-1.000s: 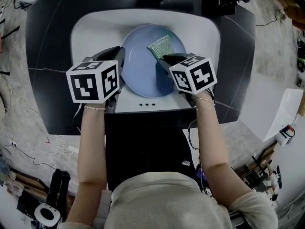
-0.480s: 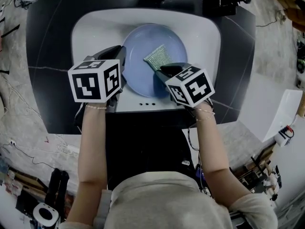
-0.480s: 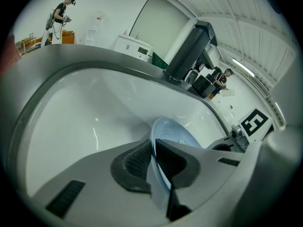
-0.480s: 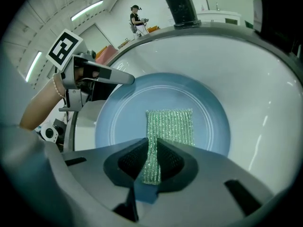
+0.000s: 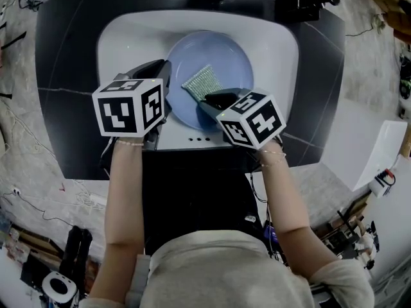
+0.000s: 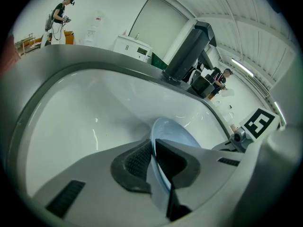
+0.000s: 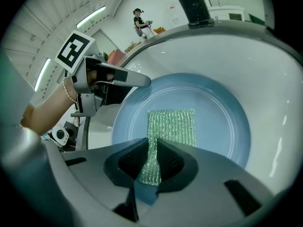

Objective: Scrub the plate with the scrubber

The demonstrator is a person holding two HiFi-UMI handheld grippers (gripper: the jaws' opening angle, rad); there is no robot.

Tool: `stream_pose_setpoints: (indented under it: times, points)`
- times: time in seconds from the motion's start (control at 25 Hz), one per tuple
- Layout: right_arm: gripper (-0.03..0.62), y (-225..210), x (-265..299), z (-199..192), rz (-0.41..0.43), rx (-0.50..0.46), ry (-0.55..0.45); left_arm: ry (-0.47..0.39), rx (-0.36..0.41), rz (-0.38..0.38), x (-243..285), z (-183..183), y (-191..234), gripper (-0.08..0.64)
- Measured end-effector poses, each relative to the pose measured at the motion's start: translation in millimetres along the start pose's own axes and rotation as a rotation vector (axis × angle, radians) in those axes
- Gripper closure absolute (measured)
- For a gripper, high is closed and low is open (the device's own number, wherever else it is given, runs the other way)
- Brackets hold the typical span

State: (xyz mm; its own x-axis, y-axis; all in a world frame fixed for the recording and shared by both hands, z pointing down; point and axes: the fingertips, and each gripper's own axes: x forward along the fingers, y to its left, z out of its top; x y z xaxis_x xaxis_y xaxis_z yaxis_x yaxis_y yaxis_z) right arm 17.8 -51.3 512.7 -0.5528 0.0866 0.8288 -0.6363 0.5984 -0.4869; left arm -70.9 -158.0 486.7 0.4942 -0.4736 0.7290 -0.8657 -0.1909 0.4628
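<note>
Before you, a white sink (image 5: 125, 40) sits in a dark countertop (image 5: 61, 88), a dark faucet (image 6: 187, 51) rising at its far rim. Cables (image 5: 38, 201) trail over the mottled floor (image 5: 29, 143) at your left. Beyond the sink, a person (image 6: 58, 14) stands near a white cabinet (image 6: 134, 47) under ceiling strip lights (image 6: 246, 69).

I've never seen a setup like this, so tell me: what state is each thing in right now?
Light blue round plate: in the white sink, rim gripped.
Green mesh scrubber: spread on the plate, one end pinched.
Left gripper: shut on the plate's rim.
Right gripper: shut on the scrubber.
</note>
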Motion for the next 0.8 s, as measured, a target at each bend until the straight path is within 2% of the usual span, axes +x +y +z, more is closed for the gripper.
stream_pose_setpoints:
  times: [0.36, 0.8]
  points:
    - [0.528, -5, 12, 33, -0.001, -0.002, -0.064, 0.018, 0.005, 0.001, 3, -3, 3, 0.517]
    - [0.529, -39, 14, 38, -0.095, 0.078, -0.106, 0.065, -0.022, 0.022, 11, -16, 13, 0.517]
